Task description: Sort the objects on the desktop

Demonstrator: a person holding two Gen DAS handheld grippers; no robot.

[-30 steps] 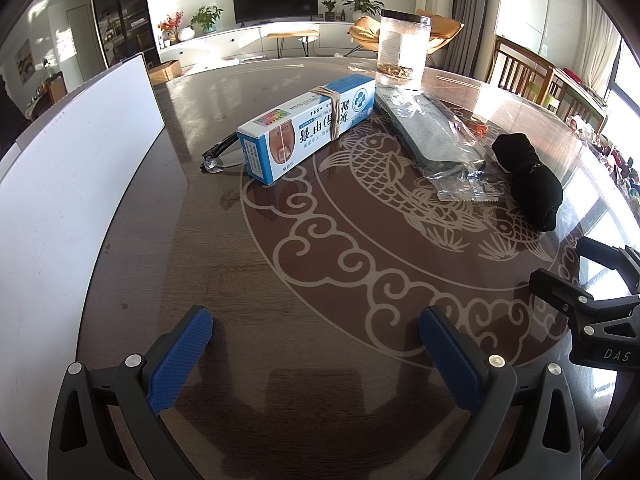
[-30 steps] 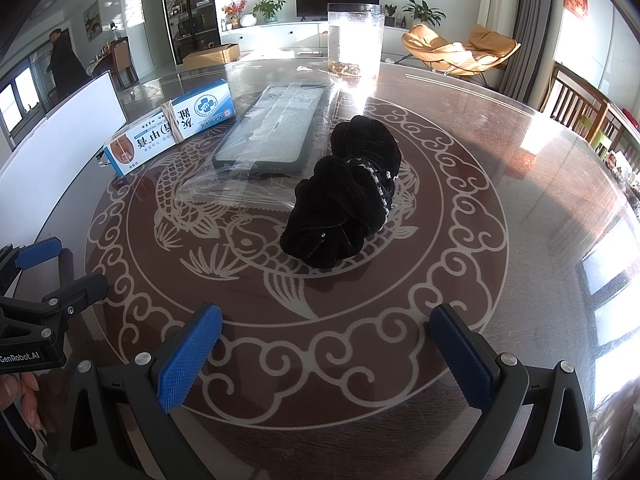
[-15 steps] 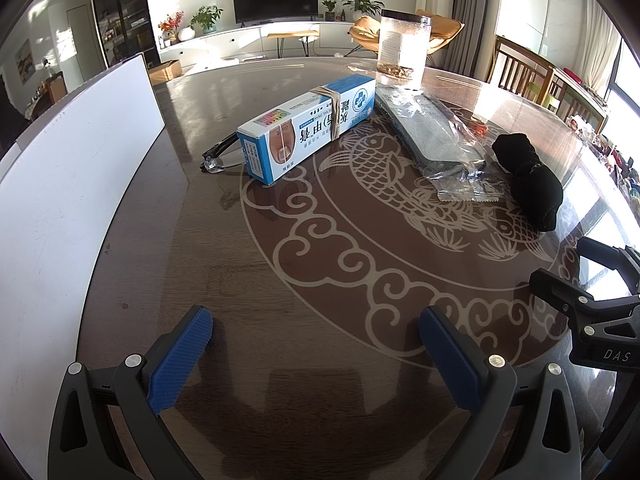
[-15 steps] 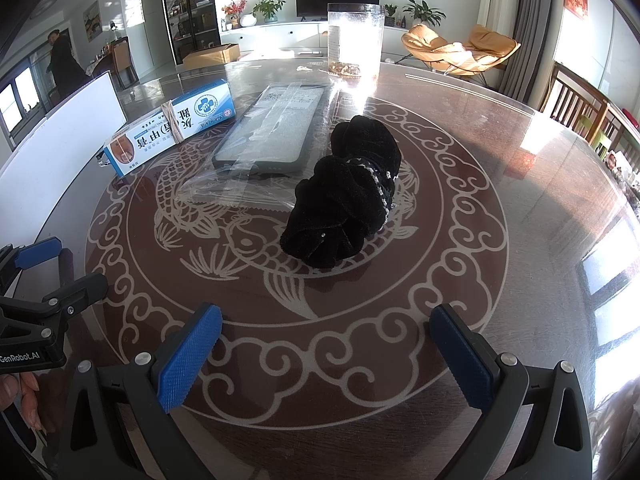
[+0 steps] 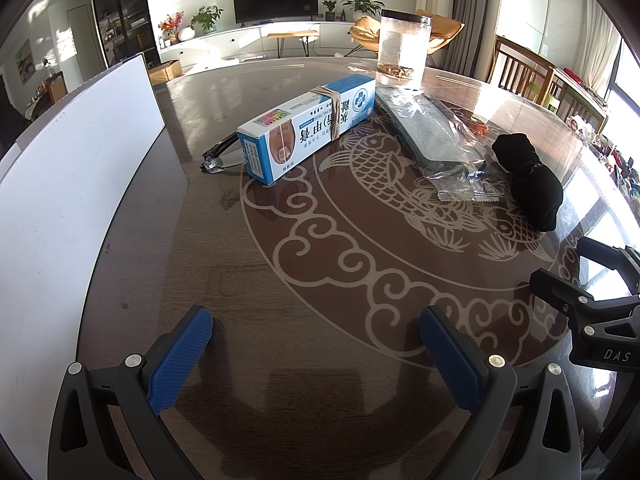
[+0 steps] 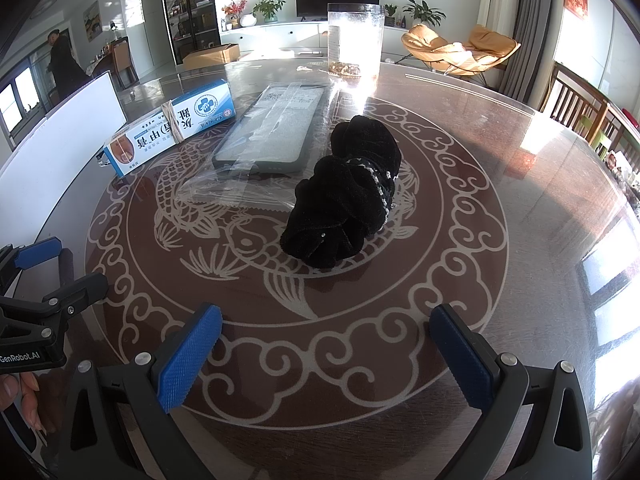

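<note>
A: What's nearest?

B: The left gripper (image 5: pixel 316 332) and the right gripper (image 6: pixel 326 330), both with blue pads spread wide, holding nothing, low over the near edge of the dark glass-topped table with a fish pattern (image 6: pixel 460 216).

A: And beyond them?

B: The black velvet scrunchie (image 6: pixel 344 204) lies mid-table, straight ahead of the right gripper. It looks soft and light; I'd pinch across its bunched middle, since it will squash rather than slip.

A: Further out?

B: Just left of it, touching, a grey phone case in a clear crinkly bag (image 6: pixel 268 132): probably slippery, best taken by an edge. Further left, a blue-and-white cardboard box with a rubber band (image 5: pixel 308 126), stiff and light, with black-framed glasses (image 5: pixel 220 154) tucked behind it. Farthest, a clear plastic jar (image 6: pixel 354 40).
</note>
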